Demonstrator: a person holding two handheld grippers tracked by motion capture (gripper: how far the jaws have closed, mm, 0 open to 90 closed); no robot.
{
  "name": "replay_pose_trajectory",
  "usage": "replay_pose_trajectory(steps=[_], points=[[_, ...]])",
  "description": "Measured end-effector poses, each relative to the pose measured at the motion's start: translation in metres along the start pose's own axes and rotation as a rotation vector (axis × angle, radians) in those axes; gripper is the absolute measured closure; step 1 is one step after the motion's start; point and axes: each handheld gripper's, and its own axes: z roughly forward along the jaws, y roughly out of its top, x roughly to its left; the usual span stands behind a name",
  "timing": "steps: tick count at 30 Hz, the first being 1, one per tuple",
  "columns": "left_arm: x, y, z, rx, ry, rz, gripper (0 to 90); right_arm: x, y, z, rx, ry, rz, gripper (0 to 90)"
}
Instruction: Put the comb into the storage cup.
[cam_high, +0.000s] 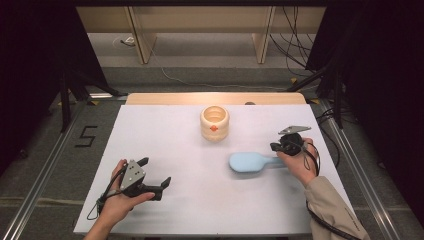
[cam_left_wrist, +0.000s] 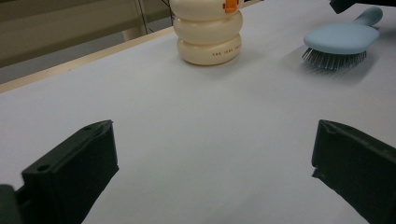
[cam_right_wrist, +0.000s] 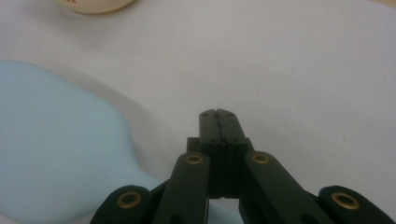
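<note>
L gripper (cam_high: 156, 175) nearest, low on worktop (cam_high: 200, 210), fingers spread wide, nothing btwn | R gripper (cam_right_wrist: 218, 122) fingers pressed together, empty, just over brush handle | blue hairbrush (cam_high: 247, 163) lies bristles-down, R of centre | cream holder (cam_high: 215, 122) behind it

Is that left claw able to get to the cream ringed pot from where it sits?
Probably yes: the left claw stands open, and bare white table lies between it and the cream pot.
</note>
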Motion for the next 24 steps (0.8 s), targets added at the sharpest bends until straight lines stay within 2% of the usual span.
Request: replay_pose_trajectory(steps=[7,16,24], points=[[0.0001,-0.0008,0.0001,0.005,-0.001,0.002,0.0,-0.0021,-0.0016,0.0036,0.068,-0.002,0.031,90.0],[0.0002,-0.0021,0.0012,0.009,-0.002,-0.004,0.0,-0.0061,-0.0057,0.0037,0.111,-0.002,0.054,90.0],[-0.0011,-0.0023,0.0023,0.007,-0.009,-0.012,0.1,-0.006,-0.0076,0.0043,0.144,-0.013,0.044,90.0]])
